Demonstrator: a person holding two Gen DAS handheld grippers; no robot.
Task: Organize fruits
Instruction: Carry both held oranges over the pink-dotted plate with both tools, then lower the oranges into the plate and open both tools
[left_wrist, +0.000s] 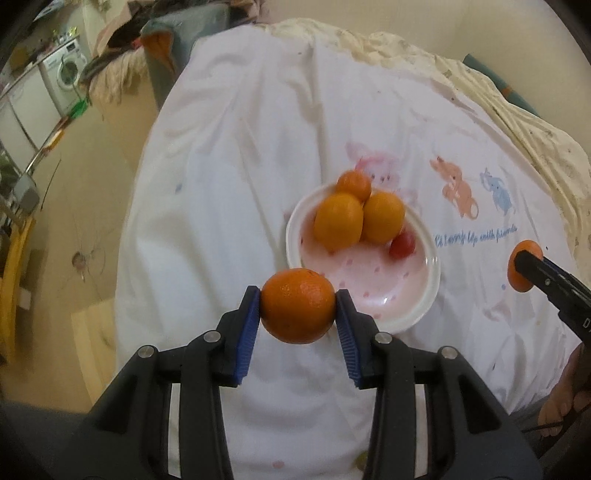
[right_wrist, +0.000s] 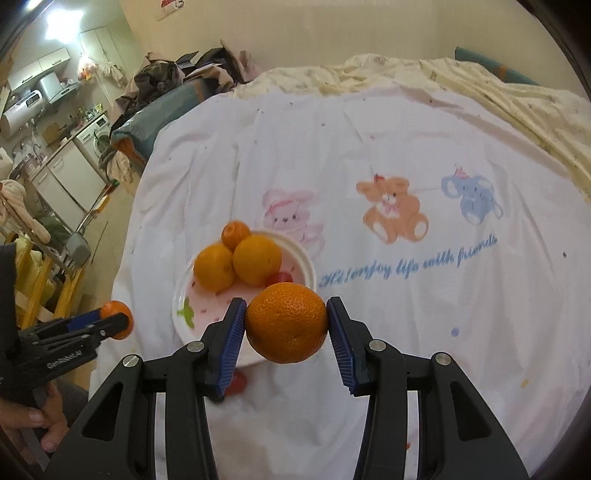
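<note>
Each gripper's jaws clamp a mandarin: the left gripper (left_wrist: 298, 308) holds one mandarin (left_wrist: 298, 305), the right gripper (right_wrist: 286, 321) another mandarin (right_wrist: 286, 322), both above the bed near the pink bowl (left_wrist: 432, 271). Lower each into the bowl's bare near side, clear of the piled oranges (left_wrist: 338, 221), then release gently.

Bedsheet (right_wrist: 406, 155): soft printed cloth, creased.
Bowl (left_wrist: 430, 295): glossy, smooth.
Held mandarin (right_wrist: 287, 322): dimpled, slightly shiny peel.
Gripper pads (right_wrist: 233, 332): ribbed blue plastic.
</note>
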